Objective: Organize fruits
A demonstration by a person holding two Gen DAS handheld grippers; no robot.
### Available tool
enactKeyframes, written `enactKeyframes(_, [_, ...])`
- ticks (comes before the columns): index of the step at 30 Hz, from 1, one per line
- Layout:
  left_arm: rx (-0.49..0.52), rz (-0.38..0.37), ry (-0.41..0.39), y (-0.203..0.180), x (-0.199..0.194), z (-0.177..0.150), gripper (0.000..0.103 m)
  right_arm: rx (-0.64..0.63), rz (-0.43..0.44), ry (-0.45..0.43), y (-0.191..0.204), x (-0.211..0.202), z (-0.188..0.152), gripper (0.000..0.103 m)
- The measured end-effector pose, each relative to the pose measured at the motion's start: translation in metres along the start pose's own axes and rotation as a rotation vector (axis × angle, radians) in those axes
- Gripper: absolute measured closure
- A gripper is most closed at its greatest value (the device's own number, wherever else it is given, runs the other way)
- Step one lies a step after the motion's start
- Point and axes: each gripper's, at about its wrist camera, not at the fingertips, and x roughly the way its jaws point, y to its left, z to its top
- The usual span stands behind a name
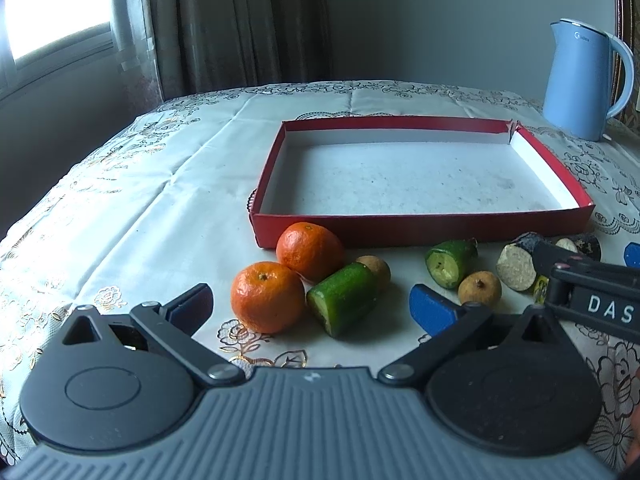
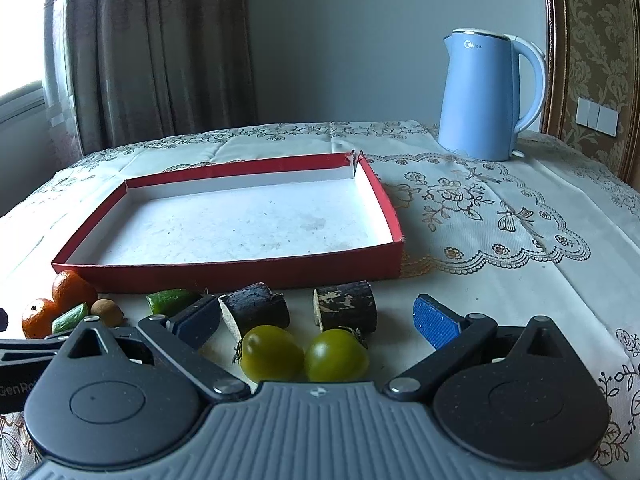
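Note:
A shallow red box (image 1: 420, 230) (image 2: 240, 272) with a white floor lies on the cloth with nothing in it. In front of it, in the left wrist view, lie two oranges (image 1: 267, 297) (image 1: 310, 251), two green cucumber pieces (image 1: 343, 299) (image 1: 450, 263), two small brown fruits (image 1: 479, 289) (image 1: 376, 269) and dark cut pieces (image 1: 518, 261). My left gripper (image 1: 312, 304) is open around the near orange and cucumber piece. My right gripper (image 2: 318, 322) is open around two green tomatoes (image 2: 271, 353) (image 2: 337, 355), with two dark cane pieces (image 2: 256, 309) (image 2: 346, 310) just beyond.
A blue electric kettle (image 1: 582, 80) (image 2: 486, 94) stands at the back right of the table. An embroidered tablecloth (image 2: 500, 220) covers the table. Curtains and a window are at the back left, a wall behind. The right gripper's body (image 1: 592, 292) reaches into the left wrist view.

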Motion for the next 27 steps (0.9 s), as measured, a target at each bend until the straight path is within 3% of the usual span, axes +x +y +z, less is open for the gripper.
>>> enactKeyframes(27, [-0.003, 0.0, 0.001, 0.0014, 0.0021, -0.0015, 0.0, 0.004, 0.003, 0.003, -0.0015, -0.0039, -0.0022, 0.0])
